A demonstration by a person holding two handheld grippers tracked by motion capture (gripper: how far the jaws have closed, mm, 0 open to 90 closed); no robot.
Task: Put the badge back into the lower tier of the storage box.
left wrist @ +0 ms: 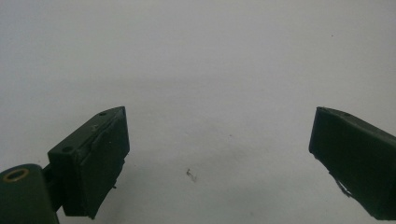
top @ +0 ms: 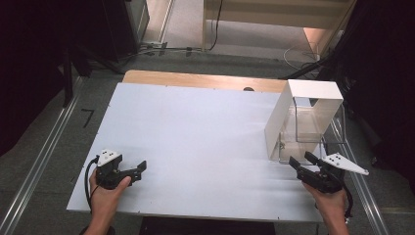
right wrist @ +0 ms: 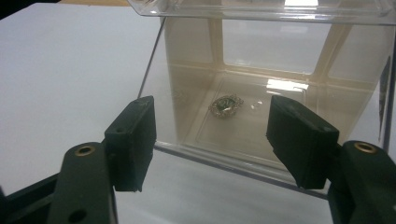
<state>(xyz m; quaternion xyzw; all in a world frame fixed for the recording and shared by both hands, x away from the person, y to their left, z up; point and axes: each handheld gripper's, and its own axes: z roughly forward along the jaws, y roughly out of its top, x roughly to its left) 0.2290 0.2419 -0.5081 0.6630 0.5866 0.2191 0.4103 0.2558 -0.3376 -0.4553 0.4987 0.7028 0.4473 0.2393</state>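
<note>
A white table (top: 195, 142) fills the scene. At its far right stands a white frame (top: 313, 90) arching over a clear plastic box (right wrist: 280, 93), with a small metallic trinket (right wrist: 225, 105) on the box's floor. The right gripper (top: 299, 162), near right, points at the box with jaws spread apart and empty. The left gripper (top: 142, 169), near left, hovers over bare table, jaws wide and empty.

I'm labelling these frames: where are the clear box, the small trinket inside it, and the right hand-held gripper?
clear box (right wrist: 299, 46), right gripper view, back wall.
trinket (right wrist: 225, 105), right gripper view, its middle.
right hand-held gripper (top: 301, 161), high view, between fingertips.
</note>
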